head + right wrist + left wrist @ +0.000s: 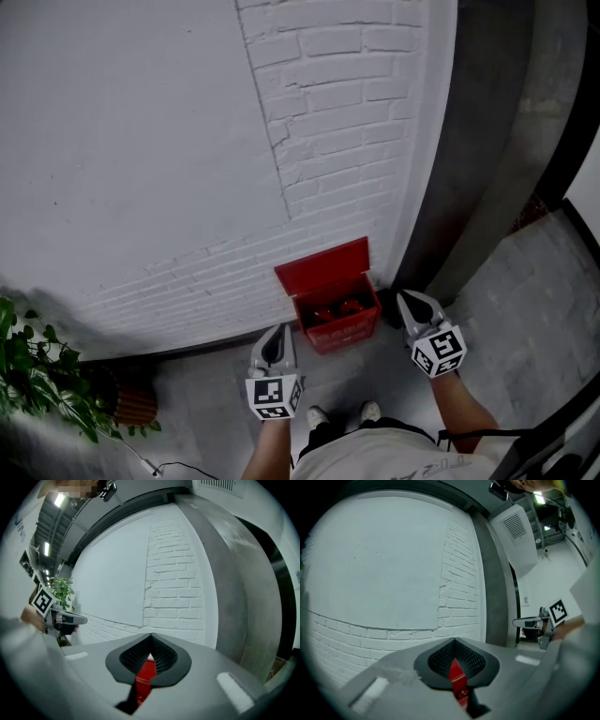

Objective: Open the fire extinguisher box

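Note:
A red fire extinguisher box (336,305) stands on the floor against the white brick wall (328,122). Its lid (323,265) is raised and leans back toward the wall, and red extinguisher tops show inside. My left gripper (277,330) hangs just left of the box's front, shut and holding nothing. My right gripper (406,297) is at the box's right side, also shut and empty. In the left gripper view, red of the box (458,677) shows through the slit under the closed tips (454,640). The right gripper view shows the same: box (146,672), tips (150,634).
A potted plant (37,375) stands at the left on the floor, with a thin cable (159,466) near it. A grey column (487,141) rises right of the box. The person's shoes (342,412) are just in front of the box.

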`<state>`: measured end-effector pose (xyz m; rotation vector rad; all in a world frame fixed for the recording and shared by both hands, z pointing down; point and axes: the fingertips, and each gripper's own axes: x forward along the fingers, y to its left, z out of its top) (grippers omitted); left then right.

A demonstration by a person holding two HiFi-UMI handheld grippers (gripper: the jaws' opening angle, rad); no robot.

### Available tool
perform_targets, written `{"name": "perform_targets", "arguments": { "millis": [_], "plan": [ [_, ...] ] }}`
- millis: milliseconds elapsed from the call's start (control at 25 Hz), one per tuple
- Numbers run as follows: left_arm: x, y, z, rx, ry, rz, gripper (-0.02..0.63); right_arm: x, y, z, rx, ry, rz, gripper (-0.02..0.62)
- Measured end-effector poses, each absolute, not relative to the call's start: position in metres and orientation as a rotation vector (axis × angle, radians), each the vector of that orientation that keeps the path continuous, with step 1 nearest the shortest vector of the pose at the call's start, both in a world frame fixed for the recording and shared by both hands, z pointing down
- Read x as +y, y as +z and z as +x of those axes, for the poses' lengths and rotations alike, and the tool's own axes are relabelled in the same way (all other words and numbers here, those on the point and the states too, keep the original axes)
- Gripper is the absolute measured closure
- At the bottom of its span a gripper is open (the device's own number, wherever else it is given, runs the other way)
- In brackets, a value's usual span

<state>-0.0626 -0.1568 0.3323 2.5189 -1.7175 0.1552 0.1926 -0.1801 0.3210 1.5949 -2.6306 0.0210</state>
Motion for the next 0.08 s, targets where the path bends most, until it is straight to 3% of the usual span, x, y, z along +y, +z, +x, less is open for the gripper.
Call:
{"name": "perform_targets", "arguments": {
  "millis": [80],
  "plan": [
    [-0.1560, 0.3328, -0.0626, -1.715, 0.159, 2.518, 0.600, -0.1795, 0.3207, 0.1925, -2.631, 0.019, 1.593, 0.591]
  ]
}}
